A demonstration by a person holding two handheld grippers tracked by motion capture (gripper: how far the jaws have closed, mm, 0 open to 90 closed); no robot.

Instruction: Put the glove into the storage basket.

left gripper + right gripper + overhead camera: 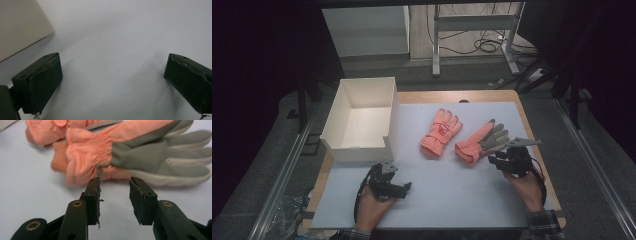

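Two salmon-pink gloves lie side by side on the white mat. The left glove lies back up. The right glove lies palm up with a grey palm. My right gripper sits just short of that glove's thumb side. In the right gripper view its jaws stand partly apart with nothing between them, and the second glove shows at top left. My left gripper rests near the mat's front left. It is wide open over bare mat.
An empty white box stands at the mat's left, its corner close ahead of the left gripper. The wooden table edge runs just right of the right hand. Desk legs and cables lie beyond the table.
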